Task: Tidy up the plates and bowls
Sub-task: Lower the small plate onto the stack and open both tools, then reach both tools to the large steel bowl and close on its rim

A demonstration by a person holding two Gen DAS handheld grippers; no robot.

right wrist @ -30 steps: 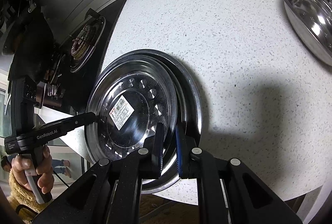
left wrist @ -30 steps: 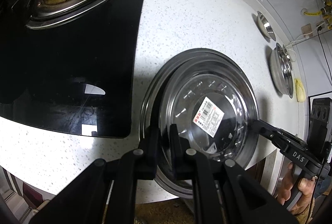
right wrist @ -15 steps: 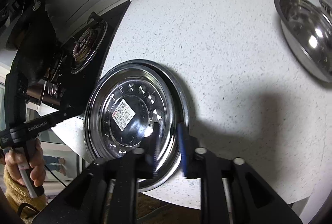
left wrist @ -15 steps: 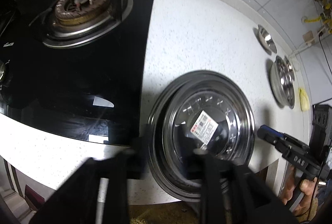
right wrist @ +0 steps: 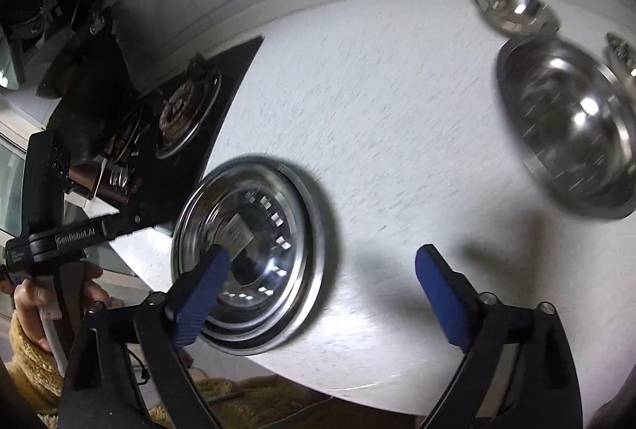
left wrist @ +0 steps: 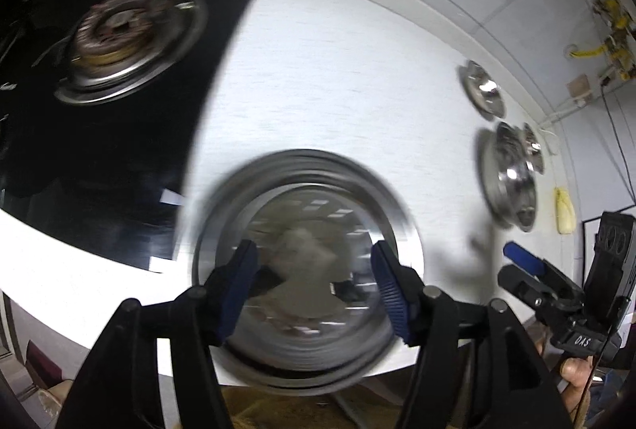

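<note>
Far left, gas hob (left wrist: 119,43) with its burner, untouched, not part of this. Right of it, at the near counter (left wrist: 326,71) edge, the plate stack (right wrist: 254,262): smaller steel plate with a label sits nested inside a wider one, both flat on the counter, near rims at the edge. Left gripper (left wrist: 314,286) spread, jaws just been opening, nothing between the pads, plates below them and free. Right gripper (right wrist: 318,294) spread wide too, jaws just been opening, nothing pinched; its left pad hangs over the stack's near rim, right pad over bare counter. Judged step: release after stacking, both claws backing off. To do it well, lift straight clear so no pad catches a rim and drags the stack off the near edge; check the top plate sits centred. Far right, big bowl (right wrist: 572,135) open side up, looks empty here though motion blur hides detail; small bowl (right wrist: 516,10) just beyond it, empty, and another rim at the right edge, contents unclear. Likely next targets.
</note>
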